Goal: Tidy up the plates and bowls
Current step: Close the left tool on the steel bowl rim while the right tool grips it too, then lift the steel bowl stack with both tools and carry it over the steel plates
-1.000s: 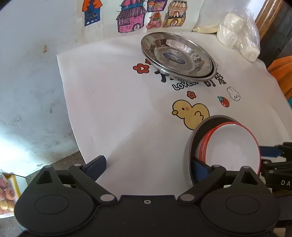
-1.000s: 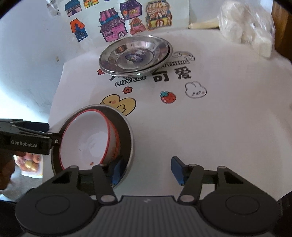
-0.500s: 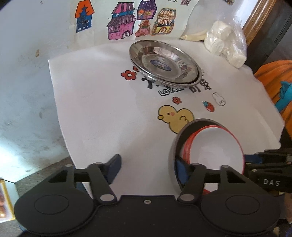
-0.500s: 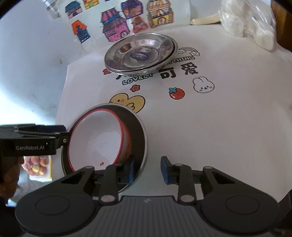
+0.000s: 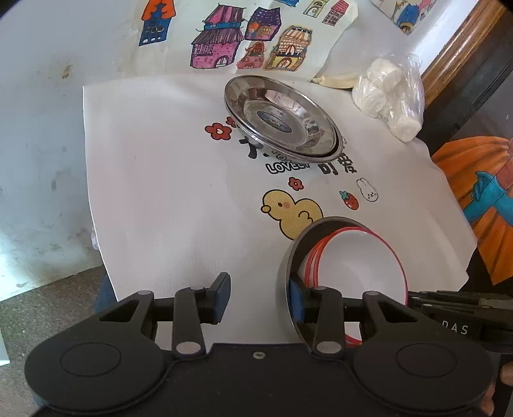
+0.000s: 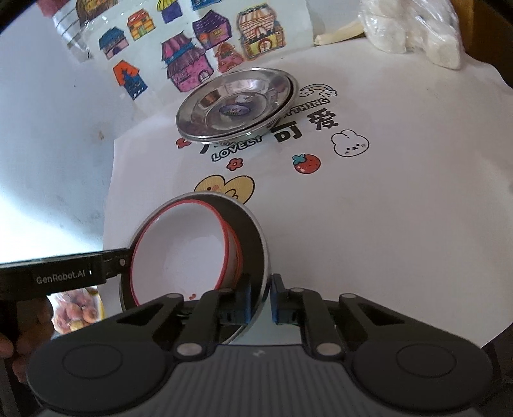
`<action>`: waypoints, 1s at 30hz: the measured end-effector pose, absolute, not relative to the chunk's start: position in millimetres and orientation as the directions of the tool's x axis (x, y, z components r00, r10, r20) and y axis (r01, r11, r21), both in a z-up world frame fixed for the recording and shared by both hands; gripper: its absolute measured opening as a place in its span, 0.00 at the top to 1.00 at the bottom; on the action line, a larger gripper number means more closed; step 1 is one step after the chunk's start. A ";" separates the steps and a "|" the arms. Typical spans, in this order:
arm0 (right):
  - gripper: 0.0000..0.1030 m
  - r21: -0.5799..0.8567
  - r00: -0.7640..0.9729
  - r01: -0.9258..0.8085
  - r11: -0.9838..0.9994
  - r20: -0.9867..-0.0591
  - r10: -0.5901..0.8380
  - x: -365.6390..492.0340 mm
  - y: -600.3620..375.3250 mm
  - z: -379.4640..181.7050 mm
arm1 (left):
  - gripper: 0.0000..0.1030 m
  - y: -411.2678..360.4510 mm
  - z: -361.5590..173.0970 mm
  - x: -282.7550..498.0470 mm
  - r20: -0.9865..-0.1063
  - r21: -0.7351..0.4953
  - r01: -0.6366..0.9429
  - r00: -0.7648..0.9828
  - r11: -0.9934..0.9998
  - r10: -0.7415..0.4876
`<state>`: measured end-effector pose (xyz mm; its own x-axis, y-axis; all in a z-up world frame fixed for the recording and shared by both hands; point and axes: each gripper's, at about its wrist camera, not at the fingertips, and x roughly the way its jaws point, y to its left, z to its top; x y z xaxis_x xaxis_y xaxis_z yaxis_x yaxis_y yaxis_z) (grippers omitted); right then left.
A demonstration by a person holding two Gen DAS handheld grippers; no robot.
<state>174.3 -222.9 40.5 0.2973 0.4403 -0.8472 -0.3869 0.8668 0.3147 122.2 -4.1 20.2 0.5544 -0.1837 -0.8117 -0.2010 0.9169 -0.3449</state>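
Observation:
A dark steel bowl (image 5: 307, 243) (image 6: 250, 238) stands near the table's front edge, with red-rimmed white bowls (image 5: 359, 266) (image 6: 186, 250) nested inside. My left gripper (image 5: 258, 300) straddles its left rim. One finger is inside the bowl and the other stands clear outside; the jaws are closing. My right gripper (image 6: 260, 303) is shut on the bowl's right rim, a blue pad on each side. The right gripper's arm (image 5: 455, 304) shows at the right edge of the left wrist view. Further back, stacked steel plates (image 5: 282, 118) (image 6: 237, 102) lie on the cloth.
A white printed tablecloth (image 5: 166, 192) covers the table; its left edge drops to the floor. A plastic bag of white lumps (image 5: 388, 99) (image 6: 413, 29) sits at the back right. House drawings (image 5: 218, 48) hang on the wall. A bag of fruit (image 6: 77, 311) lies below left.
Both grippers' jaws have narrowed. The right one went from wide apart to shut on the steel bowl's rim. The left one's outer finger has come in toward the rim.

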 end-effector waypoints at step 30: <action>0.88 0.407 0.289 -0.255 0.877 -0.834 0.471 179.5 -222.3 47.8 | 0.95 3.1 29.5 132.6 -0.786 -0.418 -0.176 0.562 0.891 -0.258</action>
